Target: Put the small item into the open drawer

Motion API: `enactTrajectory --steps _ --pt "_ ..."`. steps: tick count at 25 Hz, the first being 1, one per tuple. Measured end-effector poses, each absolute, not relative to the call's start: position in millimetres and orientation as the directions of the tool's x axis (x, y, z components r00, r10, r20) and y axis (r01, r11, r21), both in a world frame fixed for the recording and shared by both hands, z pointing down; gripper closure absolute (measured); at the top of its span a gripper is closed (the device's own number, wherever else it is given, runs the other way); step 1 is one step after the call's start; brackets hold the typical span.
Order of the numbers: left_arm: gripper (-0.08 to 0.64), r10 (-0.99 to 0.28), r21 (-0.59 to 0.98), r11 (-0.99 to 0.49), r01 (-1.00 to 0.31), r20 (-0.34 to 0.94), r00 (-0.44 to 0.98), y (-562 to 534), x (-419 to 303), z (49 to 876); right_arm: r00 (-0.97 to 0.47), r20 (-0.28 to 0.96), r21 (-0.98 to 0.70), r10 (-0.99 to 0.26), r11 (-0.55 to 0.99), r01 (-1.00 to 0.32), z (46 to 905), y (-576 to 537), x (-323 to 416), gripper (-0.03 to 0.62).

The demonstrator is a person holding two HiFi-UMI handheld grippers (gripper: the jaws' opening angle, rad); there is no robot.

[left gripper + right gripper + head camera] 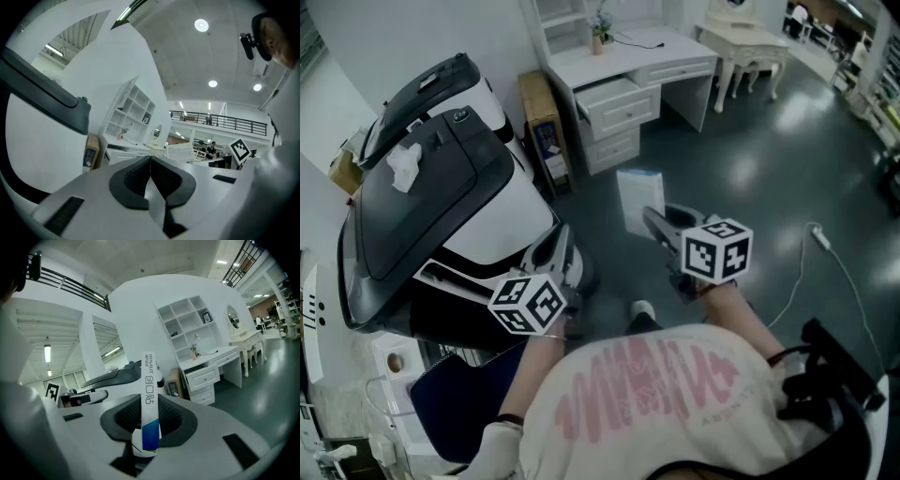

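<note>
Between right gripper (pixel 149 425) jaws: thin white-and-blue box (pixel 148 394), standing up, pinched tight. Box well apart from open drawer (pixel 619 103) of white bench (pixel 628 52) far ahead. Left gripper (pixel 151 174) jaws pressed together, nothing between them, near big black-and-white machine (pixel 431 187). Dark shiny floor (pixel 750 178) below.

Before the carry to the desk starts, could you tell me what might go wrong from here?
The right gripper pinches the flat white-and-blue cardboard box only near its lower end, so the tall box may tilt or slip while carried.
The open white drawer is well across the dark floor, and the white cable lying to the right could catch a foot.
</note>
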State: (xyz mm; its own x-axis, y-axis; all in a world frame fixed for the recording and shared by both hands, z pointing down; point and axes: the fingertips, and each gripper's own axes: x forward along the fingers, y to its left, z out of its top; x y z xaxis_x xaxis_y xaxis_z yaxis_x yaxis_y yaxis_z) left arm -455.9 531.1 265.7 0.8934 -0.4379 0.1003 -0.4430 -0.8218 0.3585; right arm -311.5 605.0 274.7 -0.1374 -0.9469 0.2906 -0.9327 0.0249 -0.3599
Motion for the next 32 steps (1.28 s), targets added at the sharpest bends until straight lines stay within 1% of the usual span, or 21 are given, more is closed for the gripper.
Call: enactTrajectory --steps 12,22,28,32 --pt "0.531 -0.418 0.377 -0.822 -0.428 0.112 0.901 486 -416 284 -0.130 0.320 -0.360 -0.938 0.006 -0.933 294 559 -275 0.494" --pt "0.531 -0.377 0.349 -0.853 -0.388 0.102 0.921 407 -336 275 -0.172 0.300 -0.399 -0.938 0.040 -0.916 298 465 -205 0.492" --pt "0.531 -0.440 0.342 -0.843 -0.415 0.005 0.898 338 -294 244 -0.185 0.263 -0.396 -0.947 0.069 -0.916 281 406 -153 0.492" --pt "0.531 -0.462 0.336 -0.833 -0.439 0.012 0.887 307 -267 241 -0.180 0.252 -0.390 -0.951 0.070 -0.918 277 382 -124 0.492"
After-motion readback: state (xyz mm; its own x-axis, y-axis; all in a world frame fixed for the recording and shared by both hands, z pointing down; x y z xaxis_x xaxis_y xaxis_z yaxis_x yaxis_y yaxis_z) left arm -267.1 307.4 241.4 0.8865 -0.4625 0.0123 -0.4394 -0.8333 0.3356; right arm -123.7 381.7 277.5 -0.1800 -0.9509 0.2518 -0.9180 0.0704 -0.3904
